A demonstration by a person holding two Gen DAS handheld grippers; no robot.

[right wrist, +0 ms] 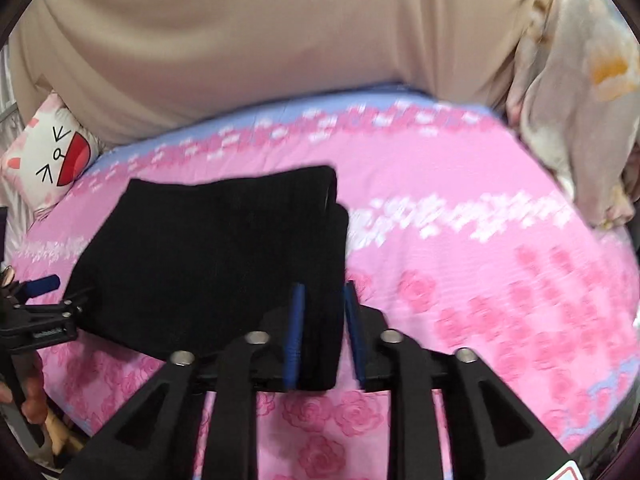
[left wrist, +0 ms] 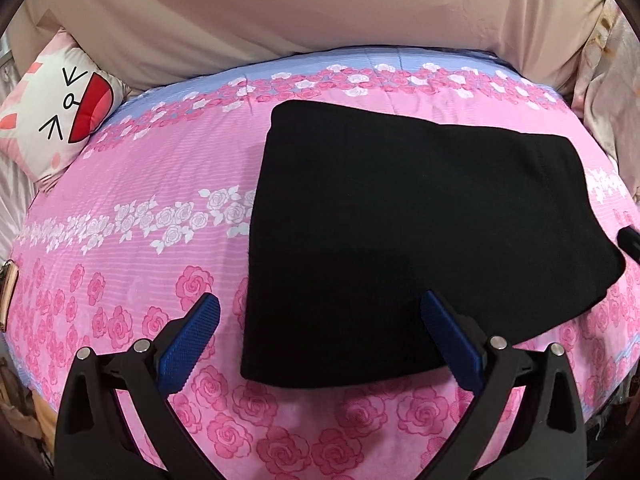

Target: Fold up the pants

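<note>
Black pants point(left wrist: 420, 232) folded on bed point(left wrist: 140, 184). Left gripper point(left wrist: 320, 328) wide open, empty, at near edge. Right gripper point(right wrist: 322, 332) nearer: fingers straddle right edge, narrowly parted, probably not clamped (blurred).

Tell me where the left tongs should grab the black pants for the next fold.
Likely the near left corner of the pants, coming in low from the bed's front edge. That corner lies flat and free on the bedspread, right ahead of the open left tongs; the right tongs straddle the opposite edge.
</note>
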